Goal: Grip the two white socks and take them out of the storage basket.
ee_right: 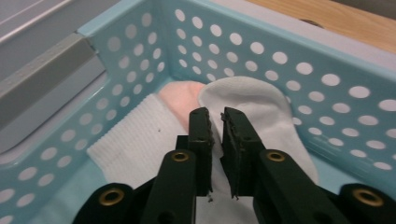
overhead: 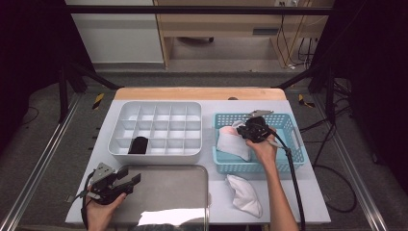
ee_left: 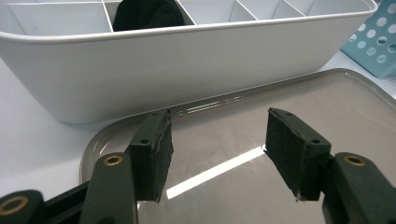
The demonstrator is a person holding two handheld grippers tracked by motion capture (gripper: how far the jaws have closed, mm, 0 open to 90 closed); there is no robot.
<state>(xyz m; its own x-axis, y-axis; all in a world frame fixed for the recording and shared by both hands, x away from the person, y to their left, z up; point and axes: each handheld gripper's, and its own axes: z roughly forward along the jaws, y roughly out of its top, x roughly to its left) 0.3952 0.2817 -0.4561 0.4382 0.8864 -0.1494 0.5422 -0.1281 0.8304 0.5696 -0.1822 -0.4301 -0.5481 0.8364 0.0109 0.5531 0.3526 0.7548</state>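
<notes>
My right gripper [overhead: 239,131] reaches into the light-blue perforated basket [overhead: 297,144]. In the right gripper view, my right gripper [ee_right: 217,116] hovers at a smooth white sock [ee_right: 266,109], its jaws a narrow slit apart with no fabric visibly pinched. A pink sock [ee_right: 182,95] and a ribbed white sock [ee_right: 140,140] lie beside it. My left gripper [overhead: 129,180] rests at the near left, open. In its own view my left gripper [ee_left: 217,140] stands over the metal tray [ee_left: 327,107] with nothing between its pads.
A white divided organiser [overhead: 155,155] stands at the back left with a black rolled sock [overhead: 139,144] in a front cell. Another white sock [overhead: 245,195] lies on the table in front of the basket. The metal tray [overhead: 168,192] sits at the near edge.
</notes>
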